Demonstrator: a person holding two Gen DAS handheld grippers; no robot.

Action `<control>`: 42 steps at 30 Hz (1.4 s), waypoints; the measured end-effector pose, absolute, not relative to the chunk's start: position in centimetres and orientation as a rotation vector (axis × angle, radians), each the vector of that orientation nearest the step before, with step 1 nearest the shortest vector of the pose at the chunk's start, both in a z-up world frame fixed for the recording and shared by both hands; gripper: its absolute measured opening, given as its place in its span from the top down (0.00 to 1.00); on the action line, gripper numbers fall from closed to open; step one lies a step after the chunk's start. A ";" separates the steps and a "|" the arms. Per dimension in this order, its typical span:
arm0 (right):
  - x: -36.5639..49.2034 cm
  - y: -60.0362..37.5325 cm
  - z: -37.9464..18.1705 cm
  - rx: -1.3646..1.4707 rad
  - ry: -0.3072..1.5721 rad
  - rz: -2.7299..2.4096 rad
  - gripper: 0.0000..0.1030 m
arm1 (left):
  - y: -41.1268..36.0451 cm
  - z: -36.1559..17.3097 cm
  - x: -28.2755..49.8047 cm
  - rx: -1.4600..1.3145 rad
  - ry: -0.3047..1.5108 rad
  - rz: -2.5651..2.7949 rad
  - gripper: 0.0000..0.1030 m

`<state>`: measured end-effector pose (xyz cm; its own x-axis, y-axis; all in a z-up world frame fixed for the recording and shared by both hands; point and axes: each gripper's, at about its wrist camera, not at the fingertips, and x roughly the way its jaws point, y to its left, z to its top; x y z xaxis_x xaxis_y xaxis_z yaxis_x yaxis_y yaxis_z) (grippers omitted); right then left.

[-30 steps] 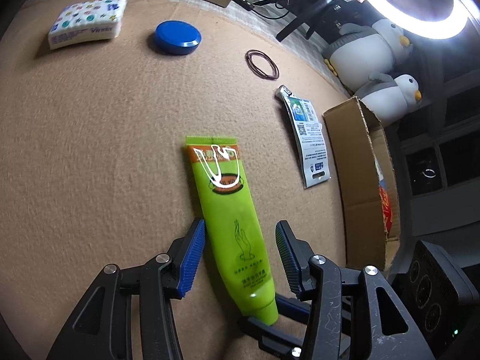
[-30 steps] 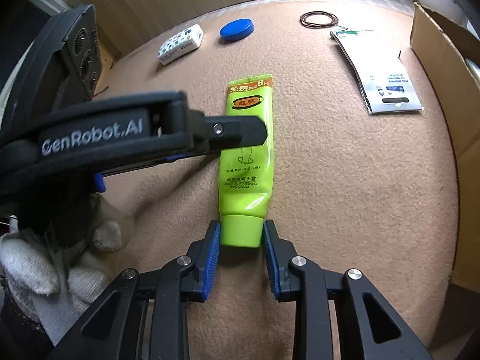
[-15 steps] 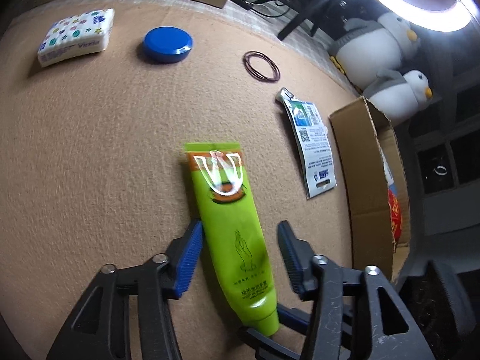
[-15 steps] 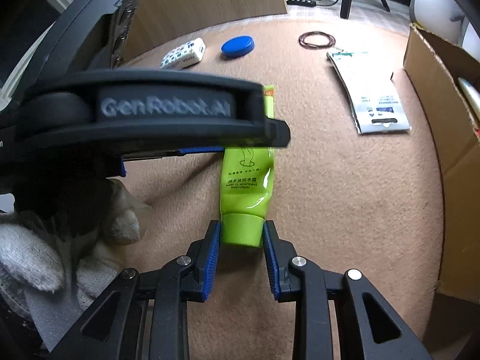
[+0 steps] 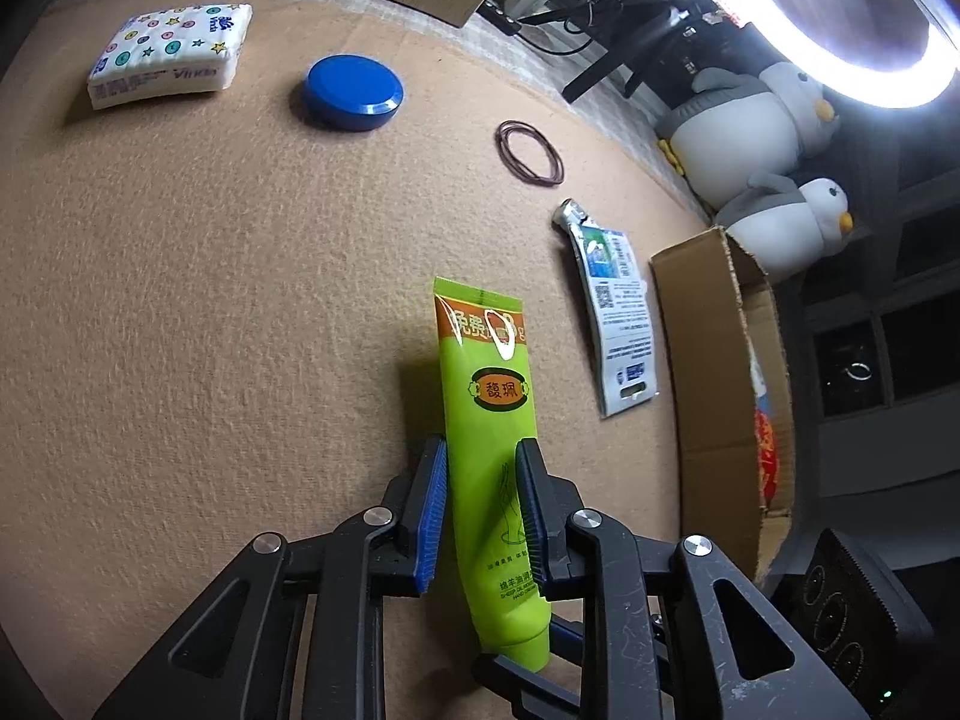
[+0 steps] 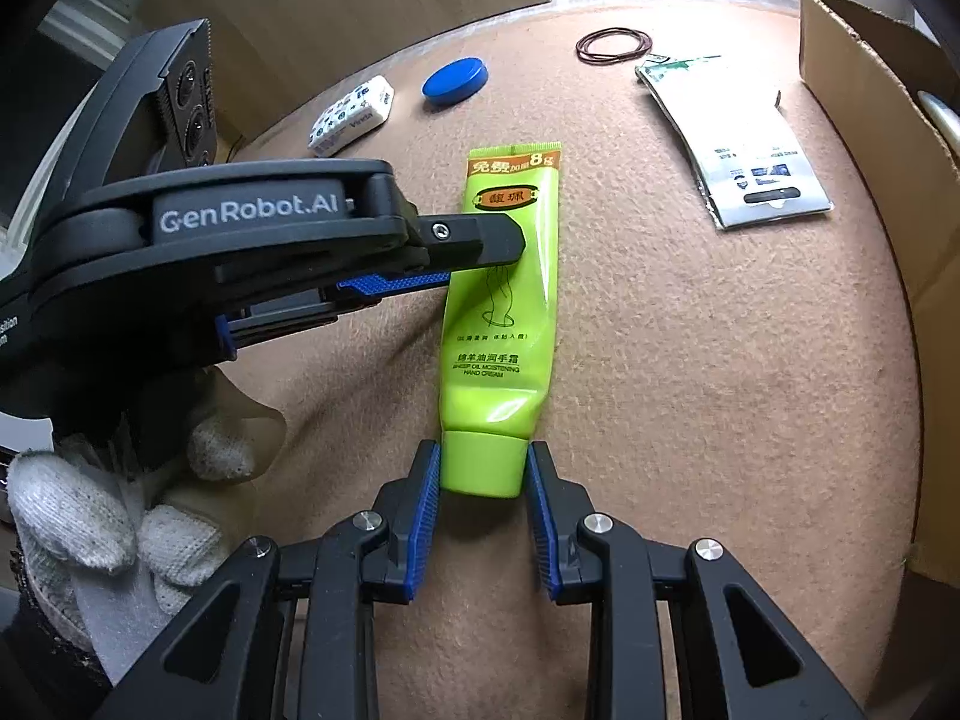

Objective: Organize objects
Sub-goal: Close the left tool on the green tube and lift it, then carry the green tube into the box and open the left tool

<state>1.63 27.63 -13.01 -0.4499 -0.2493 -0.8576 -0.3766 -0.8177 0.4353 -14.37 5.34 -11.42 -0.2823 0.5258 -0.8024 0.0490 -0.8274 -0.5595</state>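
Note:
A lime-green hand cream tube (image 5: 486, 384) lies on the tan felt table (image 5: 210, 330). My left gripper (image 5: 480, 450) straddles the middle of the tube's body; its jaws are closing and the blue pads press on both sides of the tube. In the right wrist view the tube (image 6: 510, 276) points away from me, and my right gripper (image 6: 483, 456) is shut on its green cap. The left gripper (image 6: 468, 258) comes in from the left there, held by a white-gloved hand (image 6: 90, 528).
A patterned tissue pack (image 5: 171, 54), a blue round lid (image 5: 351, 90) and brown hair ties (image 5: 531, 153) lie at the far side. A white pouch (image 5: 618, 312) lies right of the tube. An open cardboard box (image 5: 708, 390) stands at the right edge, plush penguins (image 5: 768, 120) behind it.
The left gripper's jaws have come together from wide apart onto the tube's body, and the tube now looks straighter between them. The right gripper has stayed shut on the cap.

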 end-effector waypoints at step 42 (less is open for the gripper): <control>11.5 43.0 -5.2 -1.263 0.731 2.317 0.43 | 27.8 -3.7 -17.8 -1.444 -0.425 2.098 0.32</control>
<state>11.54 43.00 -5.19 -0.5113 0.0953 -0.8541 -0.5682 -0.7831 0.2527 -17.85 27.79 -3.66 -0.2699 0.6015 -0.7519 -0.2614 -0.7973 -0.5440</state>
